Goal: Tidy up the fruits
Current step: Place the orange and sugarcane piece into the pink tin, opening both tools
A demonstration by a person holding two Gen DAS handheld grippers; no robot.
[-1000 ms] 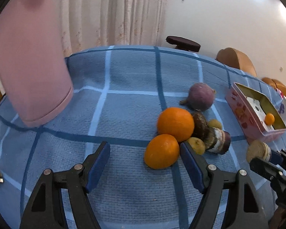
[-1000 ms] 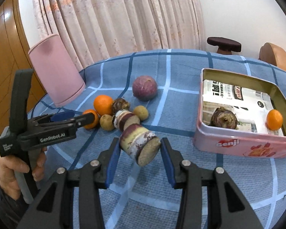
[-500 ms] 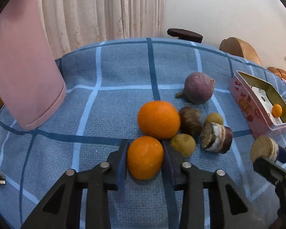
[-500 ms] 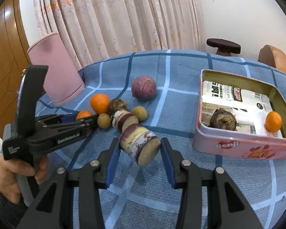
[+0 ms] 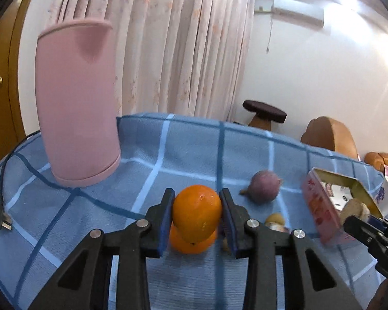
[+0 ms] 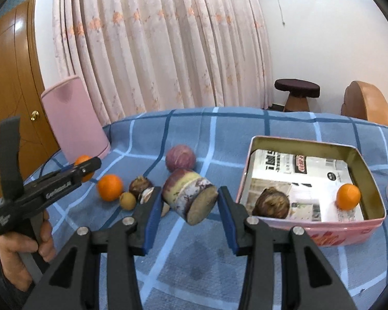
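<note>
My left gripper [image 5: 196,218] is shut on an orange [image 5: 197,213] and holds it lifted above the blue checked cloth. A second orange [image 5: 191,244] lies on the cloth right below it, also seen in the right wrist view [image 6: 110,187]. My right gripper [image 6: 188,206] is shut on a cut purple-and-cream sugarcane piece [image 6: 190,199], held above the cloth left of the pink tin [image 6: 349,235]. The tin holds a brown bulb [image 6: 273,204] and a small orange [image 6: 348,196]. The left gripper [image 6: 86,168] shows at left in the right wrist view.
A tall pink container [image 5: 77,103] stands at the back left, with a black cable and plug [image 5: 2,219] beside it. A purple round fruit [image 6: 180,158], a brown bulb [image 6: 141,184] and a small yellow-brown fruit [image 6: 128,200] lie on the cloth. Stool and chairs stand behind the table.
My left gripper closed on the nearer orange and lifted it off the cloth. My right gripper stayed shut on the sugarcane piece and rose a little nearer the tin.
</note>
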